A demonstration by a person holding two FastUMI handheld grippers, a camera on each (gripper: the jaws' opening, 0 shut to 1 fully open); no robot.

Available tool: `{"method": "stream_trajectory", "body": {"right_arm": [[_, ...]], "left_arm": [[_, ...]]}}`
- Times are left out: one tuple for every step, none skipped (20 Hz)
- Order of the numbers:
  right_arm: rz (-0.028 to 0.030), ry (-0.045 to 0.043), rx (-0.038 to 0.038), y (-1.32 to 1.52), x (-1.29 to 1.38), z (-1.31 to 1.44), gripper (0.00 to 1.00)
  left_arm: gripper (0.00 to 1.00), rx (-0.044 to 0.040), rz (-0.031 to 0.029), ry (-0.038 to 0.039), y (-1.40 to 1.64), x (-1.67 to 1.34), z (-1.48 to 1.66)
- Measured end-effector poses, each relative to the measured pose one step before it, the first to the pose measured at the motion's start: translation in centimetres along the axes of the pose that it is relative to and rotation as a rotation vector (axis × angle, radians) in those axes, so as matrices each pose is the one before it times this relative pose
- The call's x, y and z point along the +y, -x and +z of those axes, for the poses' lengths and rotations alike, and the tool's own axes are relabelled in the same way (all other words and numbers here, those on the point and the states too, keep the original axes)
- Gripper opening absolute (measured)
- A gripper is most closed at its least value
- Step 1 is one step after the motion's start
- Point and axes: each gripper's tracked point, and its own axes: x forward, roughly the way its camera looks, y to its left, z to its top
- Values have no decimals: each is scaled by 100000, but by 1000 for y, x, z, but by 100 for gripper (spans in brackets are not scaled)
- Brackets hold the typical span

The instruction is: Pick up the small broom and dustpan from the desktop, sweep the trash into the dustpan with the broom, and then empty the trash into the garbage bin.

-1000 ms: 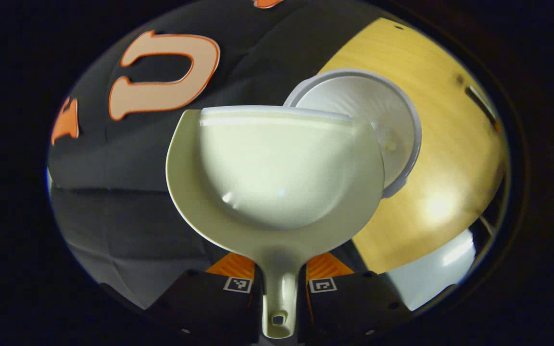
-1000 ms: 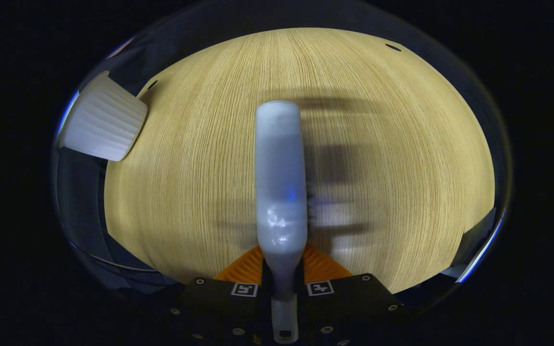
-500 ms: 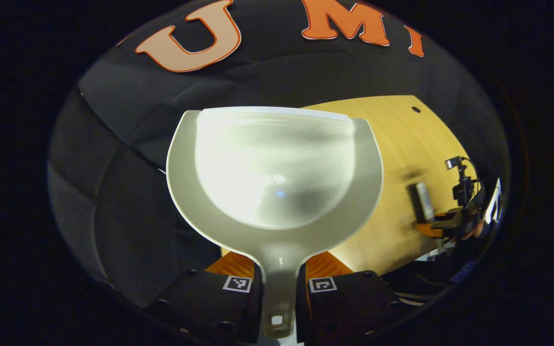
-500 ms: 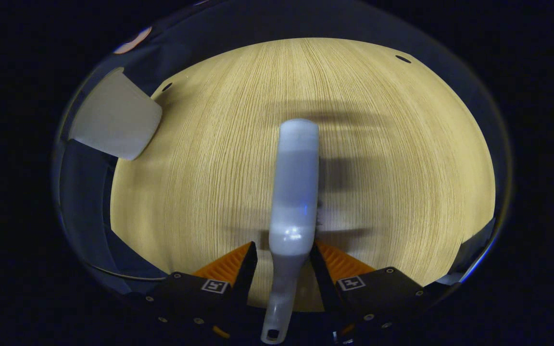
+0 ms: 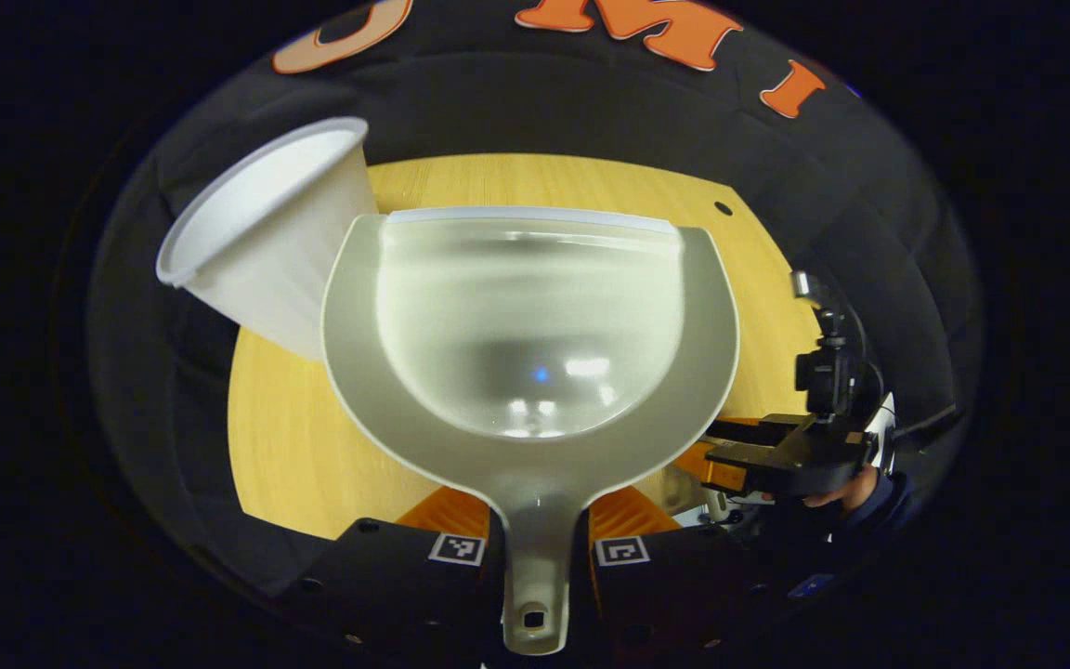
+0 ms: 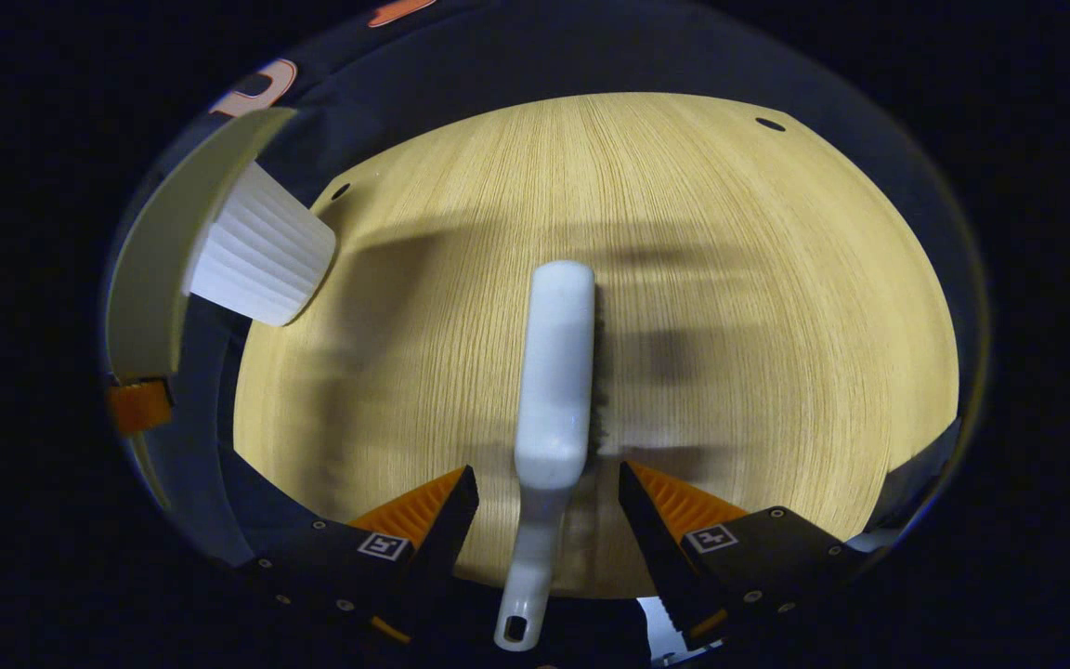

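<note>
The left gripper view looks forward over the table (image 5: 293, 455) toward the wall, close behind its dustpan (image 5: 530, 344). The right gripper view looks down on the table (image 6: 730, 279) from close above. Both views share the table and bin (image 5: 256, 242) (image 6: 261, 260).

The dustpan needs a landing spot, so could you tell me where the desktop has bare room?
Bare wood spreads on both sides of the broom and beyond it, across the desktop. The crowded corner holds the ribbed garbage bin, with the dustpan beside it.

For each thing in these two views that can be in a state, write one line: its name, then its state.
dustpan: held by the handle, nothing in its scoop.
left gripper: shut on the dustpan.
broom: released, lying on the desktop.
right gripper: open.
garbage bin: upright on the desktop, open-topped.
</note>
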Motion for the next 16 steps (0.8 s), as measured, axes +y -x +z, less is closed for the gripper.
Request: {"method": "stream_trajectory", "body": {"right_arm": [[-188, 345, -611, 232, -82, 145, 93], [212, 378, -549, 95, -98, 94, 94], [-164, 62, -367, 353, -93, -89, 95], [828, -136, -913, 275, -27, 137, 96], [97, -237, -590, 159, -142, -36, 96], [827, -427, -1199, 113, 43, 85, 96], [1509, -483, 191, 140, 84, 10, 96], [2091, -303, -255, 148, 298, -54, 97], [494, -301, -815, 259, -126, 163, 97], [34, 133, -889, 256, -198, 159, 97], [-210, 227, -65, 16, -21, -95, 97], [-784, 243, -190, 162, -285, 55, 97], [-645, -140, -23, -93, -225, -28, 97], [-539, -416, 165, -18, -234, 38, 97], [-58, -624, 266, -115, -104, 23, 97], [-60, -494, -70, 37, -77, 76, 97]], "left_arm": [[29, 2069, 100, 1335, -1565, -41, -676], [29, 1541, -295, 929, -1427, -8, -577], [29, 2573, 127, 675, -1630, 229, -756], [29, 2555, -705, 1467, -1315, -149, -566], [29, 2233, -95, 1630, -1286, 203, -530], [29, 2032, -146, 1247, -1247, 87, -514], [29, 740, 2131, -342, -1356, 650, -366], [29, 141, 1227, -718, -945, 100, -501], [29, 752, 417, -494, -787, 152, -297], [29, 1565, -860, 1023, -103, -63, -384], [29, 1601, -263, 1691, 132, 258, -264], [29, 1051, 982, -605, -32, 125, -126], [29, -1027, 1549, -1550, -52, 322, 281], [29, 788, 1163, -1141, -26, 358, -44], [29, 800, 1186, -514, 45, 112, -220], [29, 179, 904, -348, -91, 28, 55]]}}
